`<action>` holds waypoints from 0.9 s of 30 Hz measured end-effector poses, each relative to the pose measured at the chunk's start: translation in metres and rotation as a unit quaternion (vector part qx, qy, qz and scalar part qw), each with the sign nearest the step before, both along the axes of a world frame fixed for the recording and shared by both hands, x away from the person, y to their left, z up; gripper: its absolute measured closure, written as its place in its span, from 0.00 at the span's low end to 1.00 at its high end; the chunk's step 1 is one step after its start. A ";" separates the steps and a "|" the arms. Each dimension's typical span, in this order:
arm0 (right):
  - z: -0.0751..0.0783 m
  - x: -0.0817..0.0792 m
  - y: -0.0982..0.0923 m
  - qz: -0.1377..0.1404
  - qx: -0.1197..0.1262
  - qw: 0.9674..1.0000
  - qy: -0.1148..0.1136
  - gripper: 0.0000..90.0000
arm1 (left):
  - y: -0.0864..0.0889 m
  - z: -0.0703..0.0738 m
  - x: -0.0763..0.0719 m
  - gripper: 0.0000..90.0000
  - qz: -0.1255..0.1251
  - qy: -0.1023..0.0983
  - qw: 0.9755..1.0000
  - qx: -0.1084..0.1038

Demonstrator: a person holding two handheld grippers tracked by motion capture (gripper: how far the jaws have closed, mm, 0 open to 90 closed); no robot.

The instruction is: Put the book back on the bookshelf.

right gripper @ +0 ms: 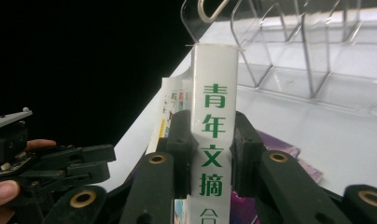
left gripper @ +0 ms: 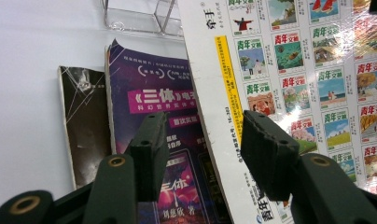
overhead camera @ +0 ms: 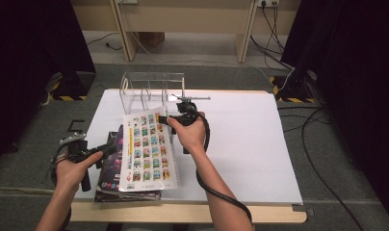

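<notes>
A white magazine point(overhead camera: 147, 149) with rows of small cover pictures is tilted up off a stack of books. My right gripper point(overhead camera: 169, 119) is shut on its spine point(right gripper: 214, 116), which bears green characters, both pads pressing on it. Under it lie a purple book point(left gripper: 154, 102) and a dark book point(left gripper: 81, 121). My left gripper point(overhead camera: 108, 149) stands open at the stack's left side. In the left gripper view the magazine's point(left gripper: 294, 70) white edge runs between its spread fingertips point(left gripper: 203, 126) without either pad pressing on it. The right gripper view has the left gripper point(right gripper: 102, 161) at lower left.
A clear acrylic rack point(overhead camera: 151, 89) with upright dividers stands at the back of the white sheet point(overhead camera: 240, 139), just behind the lifted magazine. The sheet's right half is bare. The wooden table edge point(overhead camera: 183, 211) runs along the front. Cables lie on the floor at the right.
</notes>
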State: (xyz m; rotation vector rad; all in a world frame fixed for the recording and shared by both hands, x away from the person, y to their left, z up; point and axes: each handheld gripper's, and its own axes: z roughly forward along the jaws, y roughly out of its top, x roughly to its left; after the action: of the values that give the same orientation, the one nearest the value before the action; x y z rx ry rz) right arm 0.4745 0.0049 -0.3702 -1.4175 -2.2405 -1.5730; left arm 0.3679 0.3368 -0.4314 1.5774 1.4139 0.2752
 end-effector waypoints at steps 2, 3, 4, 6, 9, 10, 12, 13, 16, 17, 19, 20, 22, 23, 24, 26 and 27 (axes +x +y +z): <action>0.002 -0.001 -0.002 -0.005 -0.001 1.000 -0.006 0.82 | -0.001 0.001 0.001 0.56 0.000 -0.001 1.000 0.002; 0.003 -0.002 -0.003 -0.007 -0.002 1.000 -0.009 0.82 | -0.002 0.002 0.002 0.55 0.001 -0.001 1.000 0.000; 0.005 -0.002 -0.003 -0.009 -0.002 1.000 -0.013 0.82 | -0.002 0.002 0.003 0.55 0.001 -0.001 1.000 0.000; 0.008 -0.004 -0.005 -0.014 -0.006 1.000 -0.022 0.82 | -0.003 0.002 0.004 0.55 0.001 -0.001 1.000 0.001; 0.013 -0.005 -0.005 -0.021 -0.014 0.999 -0.039 0.82 | -0.004 0.001 0.003 0.55 0.001 -0.001 1.000 0.001; 0.015 -0.006 -0.005 -0.025 -0.017 0.999 -0.044 0.82 | -0.004 -0.001 0.003 0.55 0.002 0.000 1.000 0.001; 0.019 -0.007 -0.005 -0.030 -0.021 0.998 -0.057 0.82 | -0.005 -0.003 0.002 0.55 0.002 0.004 1.000 0.001; 0.019 -0.007 -0.005 -0.030 -0.021 0.998 -0.057 0.82 | -0.005 -0.003 0.002 0.55 0.002 0.004 1.000 0.001; 0.025 -0.007 -0.007 -0.041 -0.023 0.996 -0.076 0.82 | -0.003 -0.006 0.001 0.55 0.005 0.009 1.000 0.000; 0.025 -0.007 -0.007 -0.041 -0.023 0.996 -0.076 0.82 | -0.003 -0.006 0.001 0.55 0.005 0.009 1.000 0.000; 0.028 -0.006 -0.009 -0.045 -0.027 0.995 -0.080 0.82 | -0.002 -0.006 0.001 0.55 0.006 0.008 1.000 0.000; 0.029 -0.005 -0.009 -0.049 -0.028 0.995 -0.083 0.82 | -0.002 -0.006 0.001 0.55 0.007 0.008 1.000 0.000; 0.031 -0.004 -0.011 -0.057 -0.030 0.994 -0.088 0.82 | -0.002 -0.006 0.002 0.55 0.008 0.007 1.000 0.001; 0.033 -0.003 -0.012 -0.059 -0.032 0.994 -0.089 0.82 | -0.001 -0.007 0.002 0.55 0.008 0.009 1.000 0.001; 0.034 -0.003 -0.012 -0.061 -0.033 0.993 -0.092 0.82 | -0.001 -0.007 0.002 0.55 0.008 0.009 1.000 0.001; 0.037 -0.002 -0.012 -0.065 -0.036 0.992 -0.098 0.82 | -0.001 -0.007 0.002 0.55 0.008 0.009 1.000 0.001; 0.038 -0.002 -0.012 -0.069 -0.037 0.992 -0.102 0.82 | -0.001 -0.007 0.002 0.55 0.008 0.009 1.000 0.001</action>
State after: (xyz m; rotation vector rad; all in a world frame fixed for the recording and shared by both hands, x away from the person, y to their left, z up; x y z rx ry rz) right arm 0.4724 -0.0075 -0.3318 -1.5252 -2.3822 -1.7690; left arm 0.3699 0.3358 -0.4387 1.5733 1.4408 0.2724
